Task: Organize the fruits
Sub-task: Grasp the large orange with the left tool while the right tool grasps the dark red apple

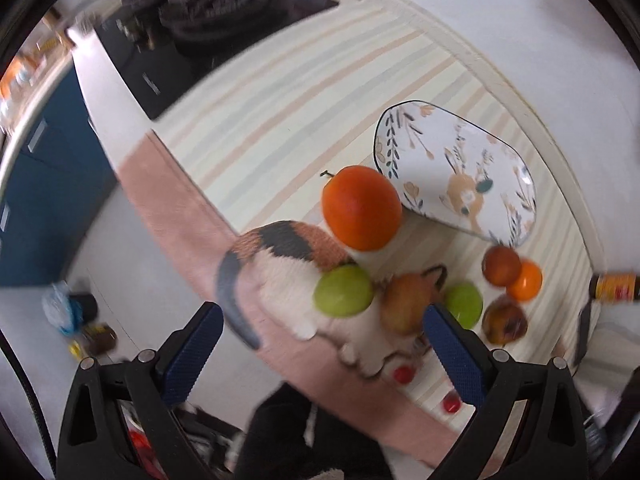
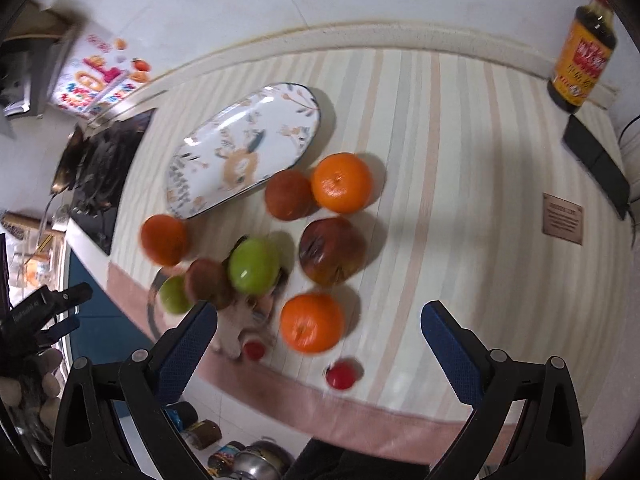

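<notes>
**A:** What carried everything?

**B:** A striped cloth (image 2: 440, 140) in pale cream, peach and grey bands, with a pink border along its near edge, spread over a white counter (image 2: 208, 8). A cat picture (image 1: 280, 264) was stitched near that border.

**A:** And the fruit?

**B:** Gathered toward the near edge. In the right wrist view, an orange (image 2: 342, 182) touched a darker reddish fruit (image 2: 288, 196) just beside the plate (image 2: 244, 148), a bruised red apple (image 2: 332, 250) lay below them, and another orange (image 2: 312, 322) sat nearer the border. A green apple (image 2: 253, 266) touched a brownish fruit (image 2: 208, 282), with a second green apple (image 2: 174, 295) beside that. Another orange fruit (image 2: 164, 239) lay at the plate's near end. Two small red fruits (image 2: 340, 374) rested near the pink border.

**A:** The plate?

**B:** Oblong, white, flowers and a deer painted on it, nothing lying on it.

**A:** The grippers?

**B:** The left gripper (image 1: 324, 344) was released, blue pads wide apart, above the near edge. The right gripper (image 2: 320, 340) was likewise spread, gripping nothing.

**A:** The room?

**B:** A black stove (image 1: 200, 32) stood past the cloth's left edge, blue cabinets (image 1: 48, 184) below. A dark sauce bottle (image 2: 582, 52) stood at the far right corner, a black flat device (image 2: 596, 164) near it. Floor clutter was too blurred to name.
</notes>
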